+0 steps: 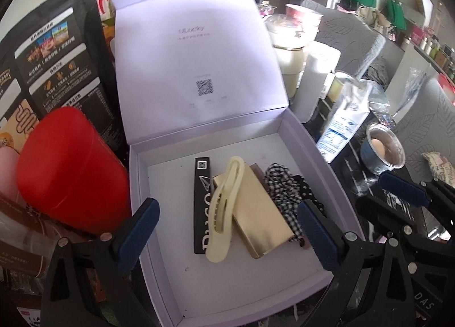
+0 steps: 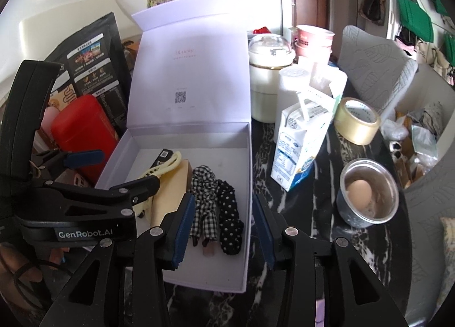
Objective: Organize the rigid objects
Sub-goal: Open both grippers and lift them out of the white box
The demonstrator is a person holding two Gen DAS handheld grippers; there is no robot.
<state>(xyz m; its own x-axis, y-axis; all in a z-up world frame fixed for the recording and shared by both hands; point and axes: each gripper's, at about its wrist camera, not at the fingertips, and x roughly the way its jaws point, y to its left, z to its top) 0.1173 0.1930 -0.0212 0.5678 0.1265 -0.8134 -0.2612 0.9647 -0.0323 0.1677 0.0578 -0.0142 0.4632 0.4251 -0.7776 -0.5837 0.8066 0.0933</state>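
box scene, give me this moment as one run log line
left gripper: open, empty, over box | hair clip: in box, on gold case | right gripper: open, empty, at box's right wall

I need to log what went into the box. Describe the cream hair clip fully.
The cream hair clip is a long, narrow clip of matte plastic as it looks, with rounded ends, a slot along its upper half and short teeth showing on one edge. It looks closed. It lies slanted inside the open lavender box, resting partly on the black carton and partly on the gold box. The open left gripper hovers above it; its fingers do not touch it.
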